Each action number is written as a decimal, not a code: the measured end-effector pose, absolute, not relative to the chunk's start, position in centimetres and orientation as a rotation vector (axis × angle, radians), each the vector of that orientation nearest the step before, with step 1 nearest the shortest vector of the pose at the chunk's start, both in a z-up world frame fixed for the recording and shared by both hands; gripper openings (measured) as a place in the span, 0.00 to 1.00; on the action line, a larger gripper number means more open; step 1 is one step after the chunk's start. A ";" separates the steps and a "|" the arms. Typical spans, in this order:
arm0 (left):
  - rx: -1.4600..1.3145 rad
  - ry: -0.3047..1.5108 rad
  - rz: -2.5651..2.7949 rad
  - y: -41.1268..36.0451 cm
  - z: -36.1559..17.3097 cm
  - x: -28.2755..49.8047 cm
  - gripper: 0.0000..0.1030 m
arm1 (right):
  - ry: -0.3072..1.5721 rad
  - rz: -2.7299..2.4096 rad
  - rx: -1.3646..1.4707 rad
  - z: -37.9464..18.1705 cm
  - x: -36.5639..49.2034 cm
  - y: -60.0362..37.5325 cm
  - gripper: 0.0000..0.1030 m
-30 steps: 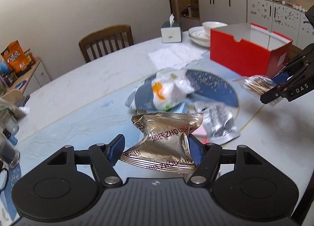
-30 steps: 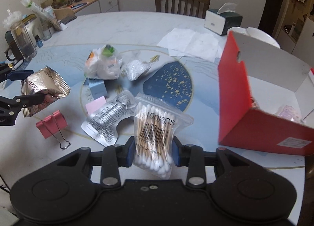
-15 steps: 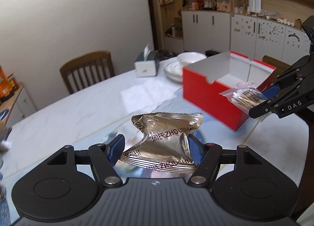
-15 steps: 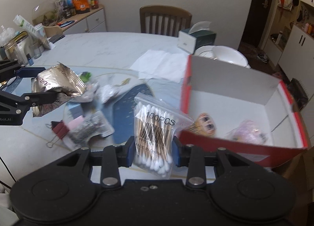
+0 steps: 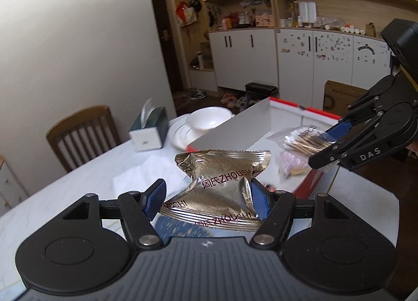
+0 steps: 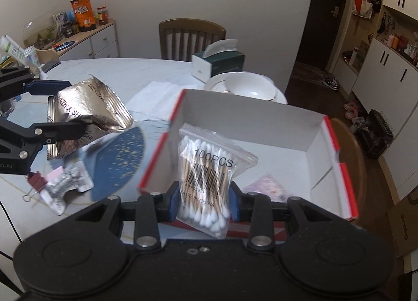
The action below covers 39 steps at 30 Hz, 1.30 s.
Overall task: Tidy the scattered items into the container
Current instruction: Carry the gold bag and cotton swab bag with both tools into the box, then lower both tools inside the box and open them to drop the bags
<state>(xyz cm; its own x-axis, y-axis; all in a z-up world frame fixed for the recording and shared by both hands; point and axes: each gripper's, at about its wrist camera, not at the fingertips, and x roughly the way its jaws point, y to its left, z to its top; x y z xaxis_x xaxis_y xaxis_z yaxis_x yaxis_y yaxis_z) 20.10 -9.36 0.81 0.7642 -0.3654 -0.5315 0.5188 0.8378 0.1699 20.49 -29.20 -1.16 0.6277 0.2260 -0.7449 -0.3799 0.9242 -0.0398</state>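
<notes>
from the left wrist, one crinkled gold foil snack packet (image 5: 222, 183) is sitting pinched between the left gripper (image 5: 206, 199)'s half-spread blue pads, hanging just short of the one red cardboard box with white inside (image 5: 235, 131). from the right wrist, the right gripper (image 6: 203, 200) is squeezing one clear zip bag of cotton swabs (image 6: 209, 170) between nearly closed fingers, over the box's near rim; one pink packet (image 6: 266, 186) is lying inside.

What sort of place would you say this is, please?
Most likely a home dining area: a round table with a wooden chair, stacked white dishes, and wall cabinets with cluttered shelves.
</notes>
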 end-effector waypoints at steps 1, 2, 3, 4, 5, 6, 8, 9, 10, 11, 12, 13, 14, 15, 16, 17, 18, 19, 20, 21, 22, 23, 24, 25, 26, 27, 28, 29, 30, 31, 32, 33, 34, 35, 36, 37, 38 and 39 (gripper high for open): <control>0.324 0.505 -0.495 -10.2 0.8 20.4 0.66 | 0.822 0.350 -0.200 -1.2 20.8 -29.7 0.35; 0.331 0.503 -0.500 -11.0 0.8 20.7 0.66 | 0.821 0.350 -0.199 -1.2 21.1 -30.2 0.35; 0.337 0.502 -0.503 -11.9 0.8 21.0 0.66 | 0.819 0.349 -0.201 -1.2 21.4 -30.8 0.35; 0.341 0.502 -0.505 -12.6 0.7 21.3 0.66 | 0.819 0.346 -0.204 -1.2 21.7 -31.3 0.35; 0.345 0.504 -0.506 -13.4 0.6 21.6 0.66 | 0.819 0.343 -0.205 -1.3 22.0 -31.8 0.35; 0.349 0.507 -0.507 -14.1 0.5 21.9 0.66 | 0.822 0.342 -0.204 -1.3 22.3 -32.3 0.35; 0.359 0.512 -0.509 -15.6 0.4 22.5 0.66 | 0.827 0.339 -0.206 -1.5 22.9 -33.3 0.35; 0.365 0.515 -0.507 -16.2 0.3 22.9 0.66 | 0.829 0.338 -0.210 -1.6 23.2 -33.7 0.35; 0.370 0.517 -0.506 -16.8 0.2 23.2 0.66 | 0.830 0.339 -0.212 -1.6 23.5 -34.2 0.35; 0.374 0.522 -0.507 -17.4 0.0 23.6 0.66 | 0.830 0.338 -0.213 -1.7 23.8 -34.6 0.35; 0.378 0.528 -0.509 -18.1 -0.2 23.9 0.66 | 0.831 0.336 -0.214 -1.8 24.1 -35.0 0.35; 0.383 0.535 -0.508 -18.7 -0.4 24.2 0.66 | 0.831 0.335 -0.215 -1.8 24.4 -35.4 0.35; 0.389 0.542 -0.507 -19.2 -0.6 24.5 0.66 | 0.831 0.334 -0.216 -1.9 24.8 -35.8 0.35; 0.396 0.547 -0.507 -19.8 -0.8 24.8 0.66 | 0.832 0.332 -0.217 -2.0 25.2 -36.1 0.35; 0.404 0.553 -0.507 -20.4 -1.0 25.1 0.66 | 0.837 0.332 -0.217 -2.1 25.6 -36.5 0.35; 0.412 0.558 -0.506 -20.8 -1.2 25.4 0.66 | 0.842 0.333 -0.214 -2.2 26.1 -36.8 0.35; 0.420 0.564 -0.506 -21.3 -1.5 25.7 0.66 | 0.844 0.331 -0.214 -2.3 26.5 -37.1 0.35; 0.425 0.572 -0.502 -21.7 -1.7 26.1 0.66 | 0.846 0.329 -0.216 -2.5 26.9 -37.4 0.35; 0.428 0.582 -0.497 -22.1 -2.0 26.4 0.66 | 0.850 0.331 -0.215 -2.6 27.2 -37.6 0.35; 0.429 0.591 -0.496 -22.5 -2.2 26.8 0.66 | 0.852 0.331 -0.212 -2.8 27.6 -37.9 0.35; 0.432 0.598 -0.494 -22.9 -2.4 27.1 0.66 | 0.855 0.330 -0.210 -2.9 27.9 -38.1 0.35; 0.436 0.606 -0.492 -23.3 -2.7 27.4 0.66 | 0.857 0.333 -0.210 -3.0 28.3 -38.2 0.35; 0.442 0.612 -0.489 -23.7 -2.9 27.7 0.66 | 0.859 0.334 -0.212 -3.2 28.7 -38.3 0.35; 0.447 0.618 -0.486 -24.0 -3.1 28.0 0.66 | 0.862 0.330 -0.212 -3.4 29.1 -38.4 0.35; 0.450 0.626 -0.483 -24.3 -3.3 28.3 0.66 | 0.867 0.329 -0.209 -3.6 29.4 -38.5 0.35; 0.453 0.633 -0.480 -24.6 -3.5 28.7 0.66 | 0.876 0.328 -0.202 -3.9 29.8 -38.6 0.35; 0.456 0.640 -0.477 -24.9 -3.7 28.9 0.66 | 0.885 0.330 -0.196 -4.2 30.2 -38.7 0.35; 0.460 0.647 -0.475 -25.2 -3.9 29.3 0.66 | 0.892 0.336 -0.196 -4.4 30.5 -38.6 0.35; 0.464 0.654 -0.472 -25.5 -4.0 29.6 0.66 | 0.897 0.345 -0.205 -4.6 30.9 -38.4 0.35; 0.467 0.663 -0.469 -25.7 -4.2 30.0 0.66 | 0.902 0.356 -0.220 -4.8 31.2 -38.3 0.35; 0.470 0.674 -0.467 -26.0 -4.4 30.4 0.66 | 0.909 0.364 -0.235 -5.1 31.5 -38.1 0.35; 0.474 0.686 -0.466 -26.3 -4.7 30.8 0.66 | 0.916 0.366 -0.246 -5.4 31.9 -38.0 0.35; 0.478 0.698 -0.462 -26.6 -4.9 31.3 0.66 | 0.926 0.368 -0.255 -5.7 32.3 -37.9 0.36; 0.480 0.712 -0.456 -26.7 -5.2 31.7 0.66 | 0.936 0.371 -0.266 -6.1 32.7 -37.8 0.36; 0.480 0.729 -0.455 -26.8 -5.5 32.1 0.66 | 0.940 0.367 -0.277 -6.4 33.0 -37.7 0.36; 0.480 0.744 -0.453 -27.0 -5.8 32.5 0.66 | 0.945 0.362 -0.288 -6.8 33.3 -37.6 0.35; 0.483 0.757 -0.448 -27.1 -6.1 32.9 0.66 | 0.952 0.364 -0.297 -7.2 33.7 -37.5 0.35; 0.488 0.771 -0.444 -27.3 -6.5 33.2 0.66 | 0.956 0.364 -0.305 -7.5 33.9 -37.5 0.35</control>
<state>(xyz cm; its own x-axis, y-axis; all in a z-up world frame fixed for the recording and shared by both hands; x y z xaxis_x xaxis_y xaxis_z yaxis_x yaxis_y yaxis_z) 33.22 -27.26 -6.47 0.6370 -0.1994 -0.7447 0.5442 0.8005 0.2511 33.91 -37.46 -7.48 0.5246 0.1667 -0.8349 -0.4312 0.8976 -0.0918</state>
